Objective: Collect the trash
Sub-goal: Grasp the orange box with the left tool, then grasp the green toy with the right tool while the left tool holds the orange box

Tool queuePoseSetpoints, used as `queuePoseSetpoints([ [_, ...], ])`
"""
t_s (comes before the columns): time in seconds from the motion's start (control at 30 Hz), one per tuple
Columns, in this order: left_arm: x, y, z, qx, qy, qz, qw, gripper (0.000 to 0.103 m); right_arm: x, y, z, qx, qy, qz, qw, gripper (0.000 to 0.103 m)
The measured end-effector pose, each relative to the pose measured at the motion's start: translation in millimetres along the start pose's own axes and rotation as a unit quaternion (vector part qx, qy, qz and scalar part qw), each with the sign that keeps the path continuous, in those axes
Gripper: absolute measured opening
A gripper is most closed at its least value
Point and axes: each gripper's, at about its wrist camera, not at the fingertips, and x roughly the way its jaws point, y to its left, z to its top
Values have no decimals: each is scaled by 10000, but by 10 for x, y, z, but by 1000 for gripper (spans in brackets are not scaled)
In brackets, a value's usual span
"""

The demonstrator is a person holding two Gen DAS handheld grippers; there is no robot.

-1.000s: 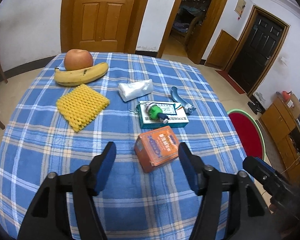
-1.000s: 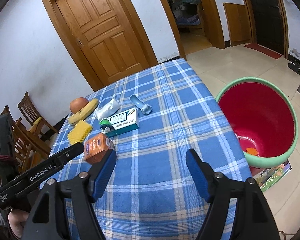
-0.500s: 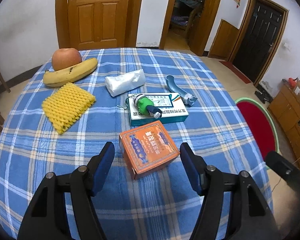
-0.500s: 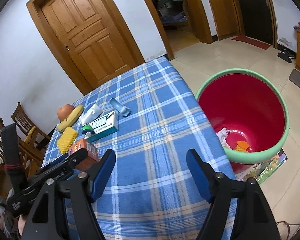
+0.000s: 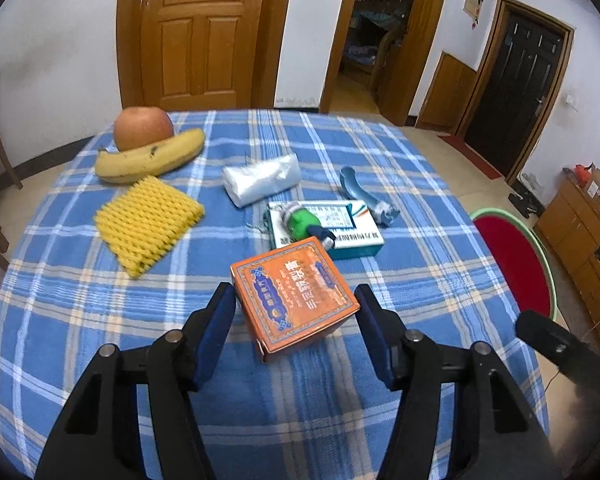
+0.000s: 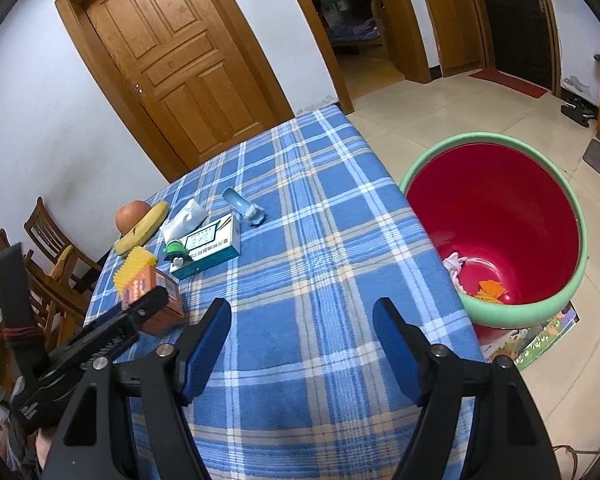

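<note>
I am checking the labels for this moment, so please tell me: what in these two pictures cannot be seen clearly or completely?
- Orange box, right wrist view: the left gripper's finger covers part of it. The jaws are closing around it; pad contact is not visible.
- Red bin, left wrist view: the table edge hides most of it.
- Trash in the bin's bottom, right wrist view: too small to name.
- White-and-teal box: its print is too small to read.

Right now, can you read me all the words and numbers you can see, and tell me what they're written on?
Flat orange cardboard box: large blue Chinese characters along one edge, upside down and blurred; not readable.
White and teal cardboard box: rows of Chinese print, too small and blurred.
Black left gripper, seen from the right wrist: white lettering on its side, blurred; not readable.
Nothing else shows text.
</note>
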Motion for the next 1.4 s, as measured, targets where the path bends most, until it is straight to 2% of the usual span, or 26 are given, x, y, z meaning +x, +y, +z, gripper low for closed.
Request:
queuePoseSetpoints([
  [0.23, -190, 220, 81, -75, -163, 92, 9998, 61, 91, 225, 46, -279, 64, 79, 9996, 76],
  [0.43, -295, 474, 159, -83, -315, 379, 9988, 61, 200, 480, 126, -579, 100, 139, 9982, 76],
  [0.63, -303, 784, 208, -322, -415, 660, 9964, 61, 387, 777, 231, -958, 115, 205, 9951, 75],
  [0.8, -260, 1014, 222, -513, -456, 794, 9945, 61, 617, 1010, 272, -1228, 202, 300, 9918, 70],
  [1.0, -192, 1178, 207, -604, -472, 758, 9942, 61, 901, 1295, 281, -1513, 295, 296, 9876, 65],
  [1.17, -182, 1234, 192, -616, -516, 582, 9951, 61, 1134, 1413, 292, -1604, 399, 174, 9861, 55],
  [1.4, -156, 1216, 192, -515, -534, 276, 9969, 61, 1277, 1437, 287, -1586, 410, 19, 9865, 33],
])
